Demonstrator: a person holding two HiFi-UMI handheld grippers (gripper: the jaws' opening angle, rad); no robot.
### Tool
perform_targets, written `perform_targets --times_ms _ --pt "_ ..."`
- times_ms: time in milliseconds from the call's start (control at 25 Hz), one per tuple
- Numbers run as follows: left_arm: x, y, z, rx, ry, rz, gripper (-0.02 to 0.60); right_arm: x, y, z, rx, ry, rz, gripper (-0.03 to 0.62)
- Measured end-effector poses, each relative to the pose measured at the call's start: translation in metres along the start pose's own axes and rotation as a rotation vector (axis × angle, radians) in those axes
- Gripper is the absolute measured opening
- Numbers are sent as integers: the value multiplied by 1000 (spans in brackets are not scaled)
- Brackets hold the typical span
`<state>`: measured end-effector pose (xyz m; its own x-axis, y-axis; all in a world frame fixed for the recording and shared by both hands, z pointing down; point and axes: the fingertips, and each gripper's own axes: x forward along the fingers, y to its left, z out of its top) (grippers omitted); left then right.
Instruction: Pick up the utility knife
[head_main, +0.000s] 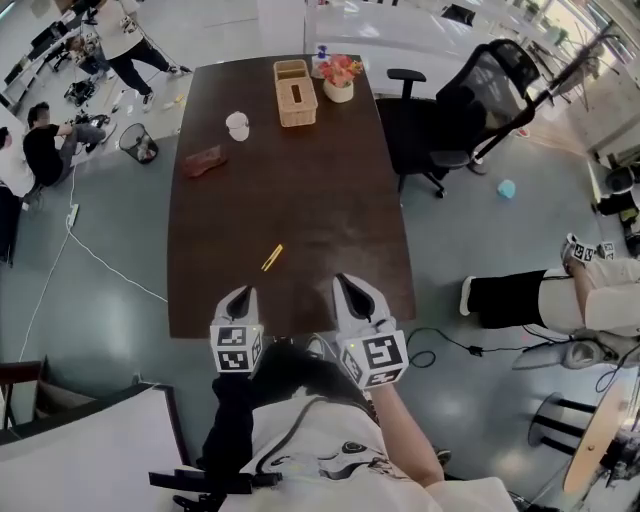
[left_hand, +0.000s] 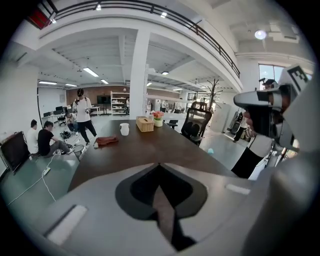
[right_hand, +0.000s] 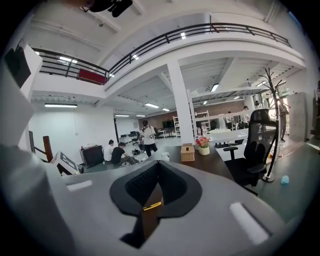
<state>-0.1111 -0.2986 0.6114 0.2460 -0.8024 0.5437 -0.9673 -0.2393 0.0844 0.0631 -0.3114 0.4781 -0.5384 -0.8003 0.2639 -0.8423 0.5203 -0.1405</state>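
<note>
The utility knife (head_main: 272, 257) is a slim yellow stick lying flat on the dark brown table (head_main: 320, 190), a little in from its near edge. My left gripper (head_main: 240, 294) hangs over the near edge, just below and left of the knife. Right of it, at about the same height, is my right gripper (head_main: 346, 284). Both have their jaws shut with nothing held. In the right gripper view the knife (right_hand: 152, 205) shows through the gap under that gripper's (right_hand: 157, 164) closed tips. The left gripper view has the left gripper (left_hand: 159, 166) pointing down the table, and the knife is hidden there.
At the far end stand a wicker tissue box (head_main: 296, 100), a smaller basket (head_main: 291, 69), a flower pot (head_main: 338, 80) and a white cup (head_main: 238, 126). A reddish pouch (head_main: 204, 160) lies left. A black office chair (head_main: 470, 100) stands at the right; people sit on the floor at the left.
</note>
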Motion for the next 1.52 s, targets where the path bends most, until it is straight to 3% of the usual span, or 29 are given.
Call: perform_targets --times_ms 400,600,840,1040,1200,1320,1520 --pt "84 8 -51 30 210 -94 0 88 -16 -116 44 339 -32 2" --pt "111 14 -78 41 305 -128 0 114 -28 -148 90 457 -54 2" --pt "132 7 -99 104 401 -189 67 120 -32 -163 127 514 -69 2" --pt "150 3 -114 301 499 -198 86 126 -44 -174 142 551 -91 2" --pt "158 -1 -128 388 568 -210 95 122 -57 -177 155 557 -122 2" --pt "163 0 -133 417 595 -203 95 117 -72 -177 162 558 -151 2" --pt "163 3 -142 390 632 -207 95 116 -79 -173 174 550 -166 2"
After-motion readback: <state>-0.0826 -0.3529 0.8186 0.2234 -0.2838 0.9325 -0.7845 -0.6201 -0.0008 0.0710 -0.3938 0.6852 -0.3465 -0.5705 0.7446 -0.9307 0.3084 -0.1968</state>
